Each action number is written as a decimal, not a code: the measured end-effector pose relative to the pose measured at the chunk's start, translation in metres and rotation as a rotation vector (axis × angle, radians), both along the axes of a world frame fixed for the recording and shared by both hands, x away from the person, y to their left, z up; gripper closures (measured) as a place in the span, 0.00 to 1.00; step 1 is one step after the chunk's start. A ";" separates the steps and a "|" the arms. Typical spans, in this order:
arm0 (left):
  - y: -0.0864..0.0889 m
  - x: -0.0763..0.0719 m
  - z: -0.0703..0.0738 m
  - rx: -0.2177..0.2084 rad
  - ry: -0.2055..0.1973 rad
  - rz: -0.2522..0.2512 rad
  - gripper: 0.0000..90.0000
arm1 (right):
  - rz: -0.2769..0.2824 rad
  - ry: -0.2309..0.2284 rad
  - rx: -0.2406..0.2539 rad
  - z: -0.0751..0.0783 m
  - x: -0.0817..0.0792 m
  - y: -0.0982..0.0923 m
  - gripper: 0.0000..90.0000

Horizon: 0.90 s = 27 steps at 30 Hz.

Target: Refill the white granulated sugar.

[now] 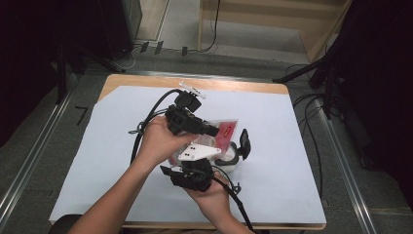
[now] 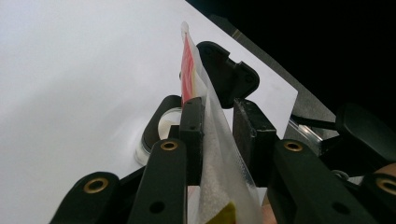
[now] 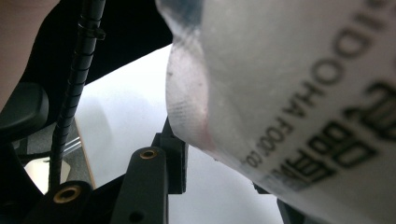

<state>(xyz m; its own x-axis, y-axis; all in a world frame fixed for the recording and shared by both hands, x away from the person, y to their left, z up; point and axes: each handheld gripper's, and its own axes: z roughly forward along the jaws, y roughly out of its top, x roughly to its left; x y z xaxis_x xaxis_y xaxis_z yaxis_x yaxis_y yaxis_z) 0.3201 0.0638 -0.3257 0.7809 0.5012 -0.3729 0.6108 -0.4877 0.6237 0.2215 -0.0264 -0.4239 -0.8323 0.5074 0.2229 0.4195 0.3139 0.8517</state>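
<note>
Near the middle of the worktop (image 1: 122, 126), which is covered with a white sheet, both hands are being held close together above a small round container (image 1: 229, 161). At the left of the high view, the left tongs (image 1: 214, 130) are being held level, pointing toward the right edge of the worktop, with the left hand (image 1: 158, 139) wrapped around the body and a black cable (image 1: 146, 122) being trailed back toward the far-left corner. In the left gripper view, a clear plastic pouch (image 2: 212, 140) with red print is being held edge-on between the two black pads: the left pad (image 2: 192, 126) is being pressed against the pouch, while a narrow gap is being left at the right pad (image 2: 250, 135), so whether the pouch is truly being pinched cannot be told. Just to the right, in the high view, the pouch (image 1: 225, 131) is being kept above the container, its red part facing up. Below it, toward the near edge, the right tongs (image 1: 237, 148) are being pointed upward by the right hand (image 1: 212, 197). In the right gripper view, the pouch (image 3: 299, 93) is being hung close over the lens; only one pad (image 3: 175, 161) is being shown clearly, so grip there cannot be told.
</note>
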 end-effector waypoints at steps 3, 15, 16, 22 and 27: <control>0.000 0.000 0.000 -0.001 0.000 0.001 0.83 | -0.001 0.000 -0.001 0.000 0.000 0.000 0.72; 0.000 0.002 -0.001 -0.010 0.011 0.004 0.83 | -0.004 0.011 0.006 0.001 0.001 0.000 0.71; 0.000 0.003 -0.001 -0.013 0.013 0.003 0.83 | -0.005 0.012 0.008 0.001 0.001 0.000 0.71; 0.000 0.003 -0.001 -0.015 0.014 0.006 0.83 | -0.006 0.023 0.004 0.002 0.001 0.000 0.71; 0.001 0.003 0.000 -0.010 0.025 0.016 0.83 | -0.005 0.032 0.003 0.003 0.001 0.000 0.71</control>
